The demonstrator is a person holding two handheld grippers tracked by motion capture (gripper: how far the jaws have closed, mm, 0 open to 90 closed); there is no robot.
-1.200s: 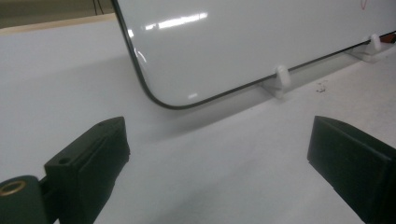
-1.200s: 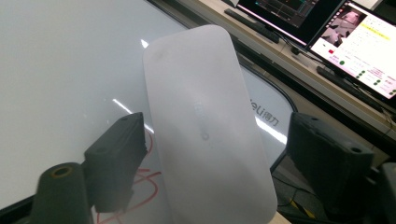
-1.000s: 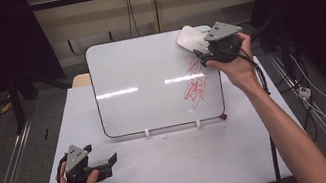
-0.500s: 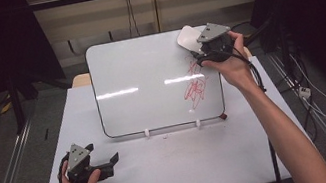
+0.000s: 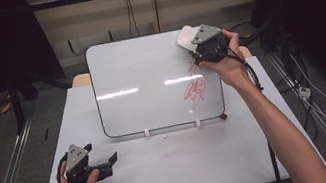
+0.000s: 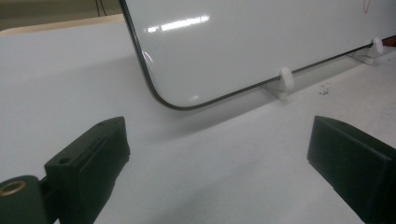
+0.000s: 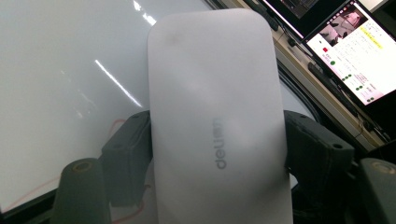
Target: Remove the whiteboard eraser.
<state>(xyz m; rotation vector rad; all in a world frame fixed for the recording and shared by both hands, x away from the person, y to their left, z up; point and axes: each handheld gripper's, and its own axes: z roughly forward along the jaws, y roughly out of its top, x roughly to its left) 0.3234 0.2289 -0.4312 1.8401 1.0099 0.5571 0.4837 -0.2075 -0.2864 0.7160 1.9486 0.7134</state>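
We see a white whiteboard eraser (image 7: 217, 126) clamped between the jaws of the right gripper (image 7: 217, 154): a smooth, matt plastic slab with rounded corners and faint grey raised lettering along its length. The black jaws have just been closing, and now both pads press on its long sides. From above, the eraser (image 5: 186, 39) pokes out past the front of the right gripper (image 5: 200, 48) at the top right corner of the whiteboard (image 5: 147, 74); most of it lies hidden under the gripper's grey three-cornered plate and the person's hand, and we cannot tell whether its underside touches the board.

Just below the gripper on the board sits a red scribble (image 5: 195, 88), loose looping marker lines; its upper strokes run under the gripper. The whiteboard is glossy, with rounded corners and a thin dark rim, and it mirrors two strips of light. It leans on small white plastic clips (image 6: 285, 79) along its near edge.

Well apart from it, near the front left of the matt white table (image 5: 189, 168), the left gripper (image 5: 107, 161) rests in the other hand. Its blocky black jaws stand wide apart with nothing between them, only bare tabletop (image 6: 210, 177).

Beyond the right gripper a lit screen (image 7: 355, 60) is cut off by the frame, its text too small to read.
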